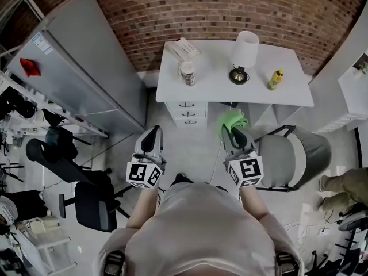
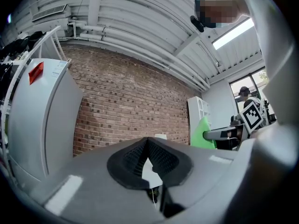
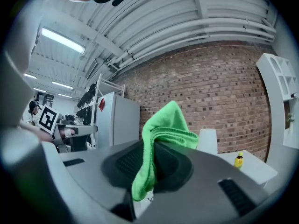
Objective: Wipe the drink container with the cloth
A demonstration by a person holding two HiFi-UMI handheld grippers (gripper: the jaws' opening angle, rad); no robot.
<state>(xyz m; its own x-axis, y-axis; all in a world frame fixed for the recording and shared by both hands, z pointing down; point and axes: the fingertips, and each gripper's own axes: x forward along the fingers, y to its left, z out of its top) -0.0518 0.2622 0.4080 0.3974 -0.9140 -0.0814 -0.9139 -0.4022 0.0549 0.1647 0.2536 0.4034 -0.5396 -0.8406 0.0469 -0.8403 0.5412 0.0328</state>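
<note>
Bottle (image 1: 276, 79) stands at the table's (image 1: 213, 91) two o'clock, well apart from the right gripper (image 1: 236, 134), fingers clamping the cloth (image 1: 233, 119), and the left gripper (image 1: 152, 132), fingers together and empty; an unsteadied wipe could topple it.

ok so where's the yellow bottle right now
In the head view the yellow bottle stands on the right end of the white desk, just right of the lamp, ahead of the right gripper holding the green cloth.
</note>
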